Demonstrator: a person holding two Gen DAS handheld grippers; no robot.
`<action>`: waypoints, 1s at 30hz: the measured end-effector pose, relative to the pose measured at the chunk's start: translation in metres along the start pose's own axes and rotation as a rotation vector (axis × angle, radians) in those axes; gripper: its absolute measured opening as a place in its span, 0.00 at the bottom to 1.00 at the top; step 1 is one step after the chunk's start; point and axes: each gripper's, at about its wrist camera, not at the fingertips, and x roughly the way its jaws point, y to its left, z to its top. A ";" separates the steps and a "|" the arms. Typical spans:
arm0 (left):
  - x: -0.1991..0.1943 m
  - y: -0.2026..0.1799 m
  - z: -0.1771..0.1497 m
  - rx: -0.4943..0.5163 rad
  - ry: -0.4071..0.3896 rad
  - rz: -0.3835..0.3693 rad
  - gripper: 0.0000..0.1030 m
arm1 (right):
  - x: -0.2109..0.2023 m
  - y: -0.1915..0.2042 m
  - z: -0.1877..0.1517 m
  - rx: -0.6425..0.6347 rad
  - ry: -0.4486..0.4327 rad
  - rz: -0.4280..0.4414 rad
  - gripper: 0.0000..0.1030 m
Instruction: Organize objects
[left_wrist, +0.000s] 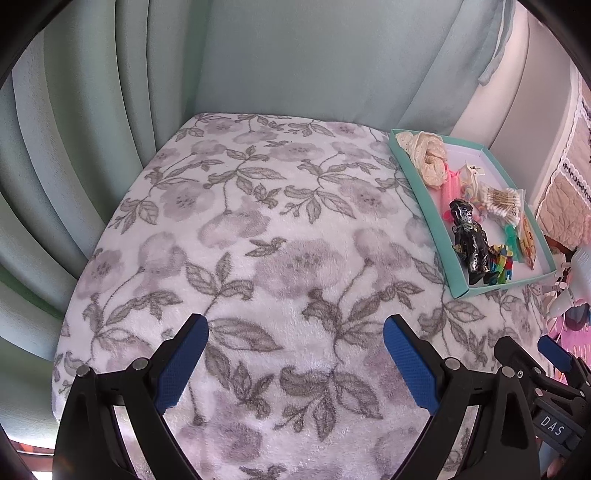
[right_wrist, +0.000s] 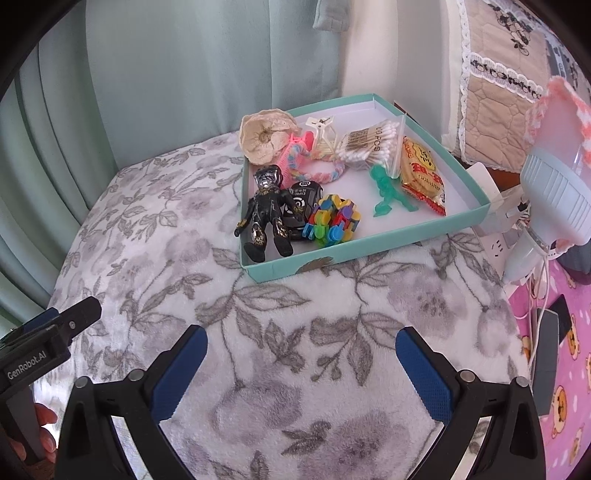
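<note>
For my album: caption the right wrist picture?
Open right gripper above a floral blanket, facing a tray of toys.

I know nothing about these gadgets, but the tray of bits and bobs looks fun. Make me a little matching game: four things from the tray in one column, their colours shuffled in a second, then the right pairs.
Things
1. action figure
2. small figurine
3. lace flower
4. snack packet

Colours
A. cream
B. see-through green
C. black with gold marks
D. red and yellow

Pairs: 1-C, 2-B, 3-A, 4-D. All four lie in the teal tray.
</note>
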 end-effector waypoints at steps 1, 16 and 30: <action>0.002 0.000 -0.002 0.001 0.001 -0.002 0.93 | 0.003 0.000 -0.002 0.002 0.008 -0.003 1.00; 0.034 0.010 -0.024 -0.016 0.065 0.020 0.93 | 0.035 -0.007 -0.022 0.015 0.063 -0.043 1.00; 0.042 0.007 -0.029 0.038 0.027 0.041 0.93 | 0.045 -0.004 -0.019 -0.003 0.043 -0.078 1.00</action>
